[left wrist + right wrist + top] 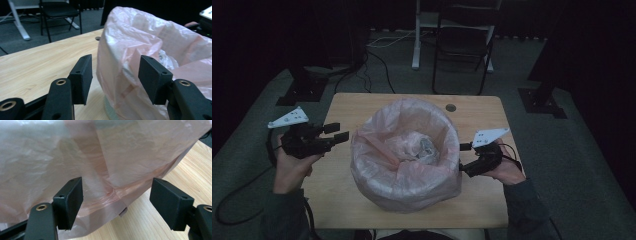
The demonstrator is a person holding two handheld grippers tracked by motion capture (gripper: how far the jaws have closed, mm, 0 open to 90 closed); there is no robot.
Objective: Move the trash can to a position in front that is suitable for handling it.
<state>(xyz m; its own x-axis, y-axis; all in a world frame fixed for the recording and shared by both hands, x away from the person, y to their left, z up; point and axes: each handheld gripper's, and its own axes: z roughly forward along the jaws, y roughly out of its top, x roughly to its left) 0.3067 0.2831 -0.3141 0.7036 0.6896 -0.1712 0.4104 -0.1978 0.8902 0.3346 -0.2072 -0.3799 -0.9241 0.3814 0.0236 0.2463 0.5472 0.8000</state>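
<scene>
Both tongs stand wide open with nothing gripped. Left tongs [336, 132] sit at the left middle of the high view, held in the person's left hand [292, 167], their black jaws pointing right toward the pink bag [404, 155] and stopping just short of it. In the left gripper view those tongs [115, 72] rise from the bottom edge, and the crinkled pink plastic [140, 50] fills the gap behind and between the jaws; the pads do not press on it. Right tongs [463, 156] are at the right middle of the high view, held in the right hand [507, 170], with their tips right at the bag's side wall. In the right gripper view these tongs [116, 200] frame the lower part of the bag [100, 157], whose film hangs across the upper frame, and a strip of wooden counter [155, 220] shows at the lower right.

That bag lines a round bin in the centre of the counter [347, 107], its rim folded outward, with crumpled clear material [419, 147] lying inside. A dark chair [464, 45] stands on the floor beyond the counter at the top of the frame.
</scene>
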